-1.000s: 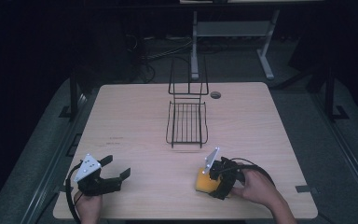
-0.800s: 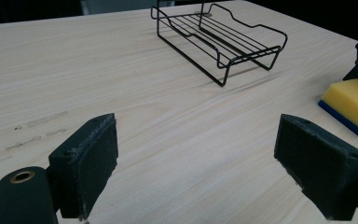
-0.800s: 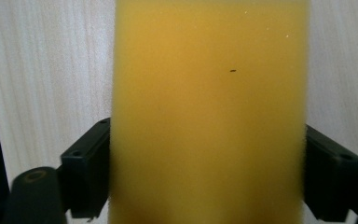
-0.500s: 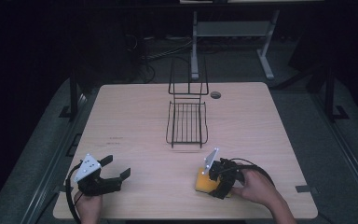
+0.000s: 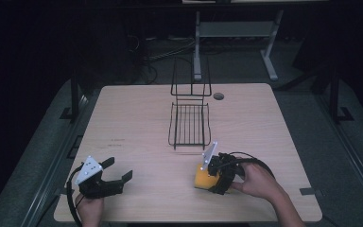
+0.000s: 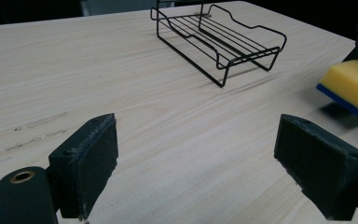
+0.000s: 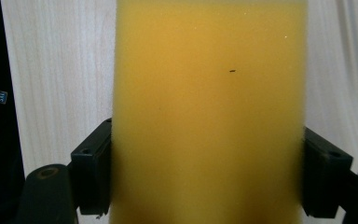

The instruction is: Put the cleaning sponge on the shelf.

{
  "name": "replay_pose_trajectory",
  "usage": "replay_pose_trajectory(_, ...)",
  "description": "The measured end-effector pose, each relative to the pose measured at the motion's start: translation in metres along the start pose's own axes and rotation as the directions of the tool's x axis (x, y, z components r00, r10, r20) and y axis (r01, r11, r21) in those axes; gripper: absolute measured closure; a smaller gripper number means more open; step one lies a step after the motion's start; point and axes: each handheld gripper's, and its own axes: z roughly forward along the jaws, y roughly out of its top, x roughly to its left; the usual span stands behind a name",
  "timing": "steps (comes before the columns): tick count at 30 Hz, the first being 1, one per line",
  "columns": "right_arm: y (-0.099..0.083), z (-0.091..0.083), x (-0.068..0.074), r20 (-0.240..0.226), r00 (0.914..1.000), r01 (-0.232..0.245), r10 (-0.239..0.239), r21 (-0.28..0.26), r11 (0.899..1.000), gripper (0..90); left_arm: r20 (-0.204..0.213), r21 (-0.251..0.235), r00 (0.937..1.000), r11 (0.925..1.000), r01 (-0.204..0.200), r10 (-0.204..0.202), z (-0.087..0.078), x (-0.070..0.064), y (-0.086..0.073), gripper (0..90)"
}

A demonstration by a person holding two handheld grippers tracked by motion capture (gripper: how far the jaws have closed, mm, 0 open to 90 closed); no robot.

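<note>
While clamped on the yellow foam sponge for lifting, right tool; left tool gaping, empty, waiting near.

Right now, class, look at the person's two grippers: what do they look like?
Both are black. The left gripper has two wide, blocky jaws with dark padded faces, a grey three-cornered plate on top and a black cable looping beside it. The right gripper has the same grey plate and a black cable curving behind it. No sleeves show.

no legible text, labels or numbers
</note>
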Motion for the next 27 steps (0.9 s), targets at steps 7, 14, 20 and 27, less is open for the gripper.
replay_pose_trajectory(7, 0.011, -0.005, -0.006, -0.003, 0.9998, 0.017, -0.017, 0.004, 1.000, 21.5, 0.001, -0.002, 1.0000, 1.0000, 0.005, -0.005, 0.000, 0.000, 0.000, 12.8)
replay_pose_trajectory(14, 0.021, -0.001, -0.010, -0.015, 0.9994, 0.033, -0.032, 0.019, 0.999, 21.5, 0.002, -0.001, 1.0000, 1.0000, 0.004, -0.004, 0.001, 0.000, 0.000, 12.8)
replay_pose_trajectory(20, 0.031, -0.002, -0.016, -0.017, 0.9987, 0.049, -0.049, 0.024, 0.998, 21.5, 0.003, -0.001, 1.0000, 1.0000, 0.002, -0.002, 0.001, -0.001, 0.000, 12.8)
replay_pose_trajectory(27, 0.037, -0.002, -0.021, -0.029, 0.9983, 0.051, -0.051, 0.013, 0.999, 21.5, 0.000, -0.006, 1.0000, 0.9999, 0.010, -0.010, 0.000, 0.001, 0.000, 12.8)
